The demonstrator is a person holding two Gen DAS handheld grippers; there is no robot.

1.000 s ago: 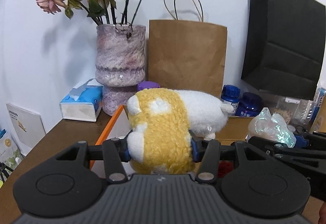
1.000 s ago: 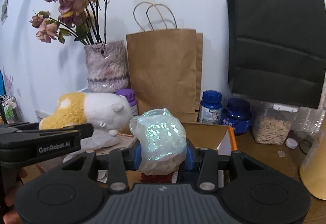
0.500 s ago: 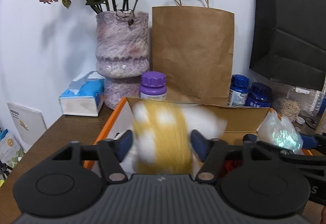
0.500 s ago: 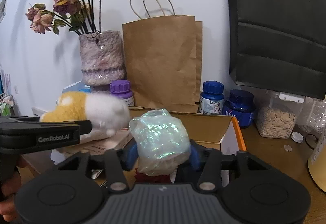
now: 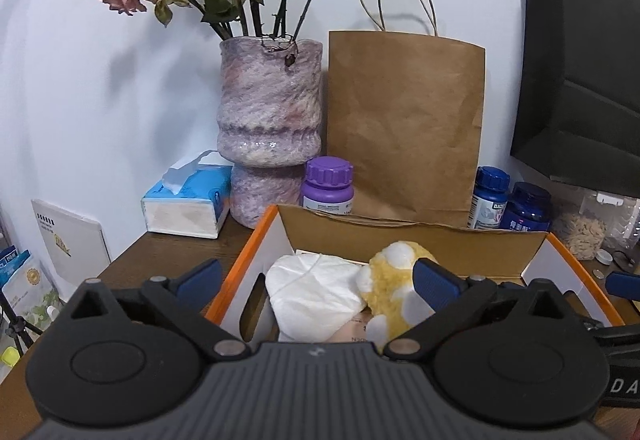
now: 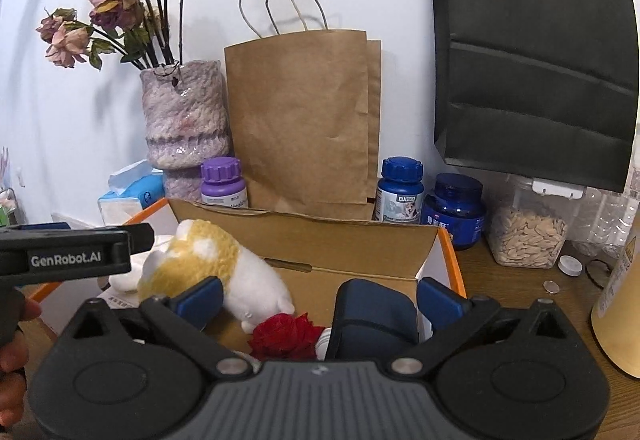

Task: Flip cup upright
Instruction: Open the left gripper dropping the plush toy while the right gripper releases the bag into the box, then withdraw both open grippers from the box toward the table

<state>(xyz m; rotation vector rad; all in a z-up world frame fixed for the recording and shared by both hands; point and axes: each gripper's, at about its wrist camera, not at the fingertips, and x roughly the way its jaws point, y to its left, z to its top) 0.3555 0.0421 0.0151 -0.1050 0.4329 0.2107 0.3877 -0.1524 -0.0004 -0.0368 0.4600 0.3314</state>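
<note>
White wall backs a wooden counter (image 5: 180,252) with a vase (image 5: 270,112) of dried roses, a brown paper bag (image 5: 404,120) and an open cardboard box (image 5: 416,230). Both grippers hang over the box. The left gripper (image 5: 318,278) fingers have just been opening and stand wide, gripping nothing; the plush toy (image 5: 390,280) lies in the box below. The right gripper (image 6: 320,299) fingers, likewise just opening, are wide and empty. Whether the dark blue object (image 6: 372,314) in the box is the cup, I cannot tell.

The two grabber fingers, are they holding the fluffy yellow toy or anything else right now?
Nothing is held. The left gripper and the right gripper have just been opening, and both are empty. The plush toy lies loose in the cardboard box.
</note>
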